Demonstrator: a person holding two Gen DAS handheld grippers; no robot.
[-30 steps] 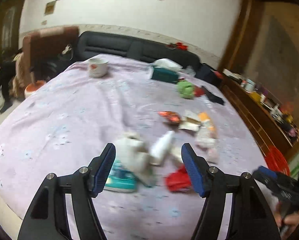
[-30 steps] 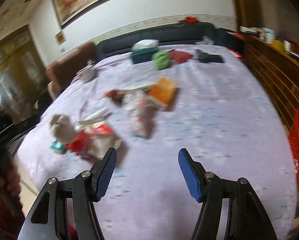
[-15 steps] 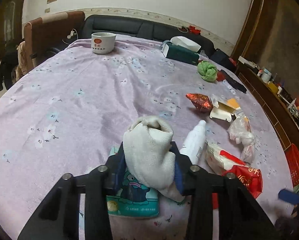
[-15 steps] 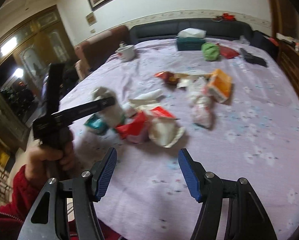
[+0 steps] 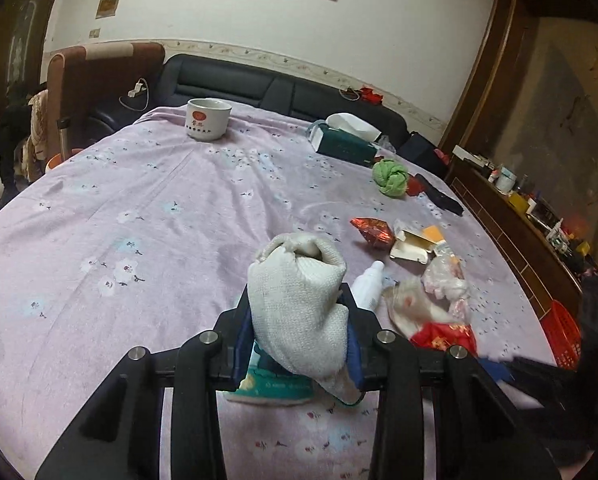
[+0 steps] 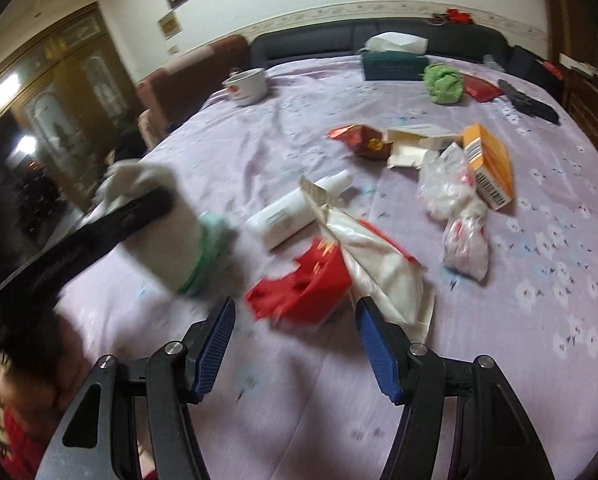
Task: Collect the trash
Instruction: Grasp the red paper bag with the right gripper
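- Left gripper (image 5: 299,320): jaws closed on a rolled off-white cloth (image 5: 299,304), held upright above the desk (image 5: 139,220); the same cloth (image 6: 159,220) shows blurred at the left of the right wrist view, with a green edge at its lower end.
- Right gripper (image 6: 295,344): jaws wide apart, holding nothing, hovering just before a red wrapper (image 6: 303,284) and a cream plastic bag (image 6: 383,272) that lies over it.
- Teal packet (image 5: 275,380): flat on the lilac floral cover, directly under the held cloth.
- White bottle (image 6: 295,212): on its side, just beside the cream bag.
- Crumpled clear bag (image 6: 455,208): touching an orange carton (image 6: 491,164).
- Open cream box (image 6: 415,144) and a red foil packet (image 6: 359,140): side by side, mid-desk.
- Far edge: white cup (image 5: 208,118), green tissue box (image 5: 345,140), green cloth ball (image 5: 390,179), dark flat object (image 5: 439,196).
- Red basket (image 5: 561,336): off the right edge of the desk, low down.
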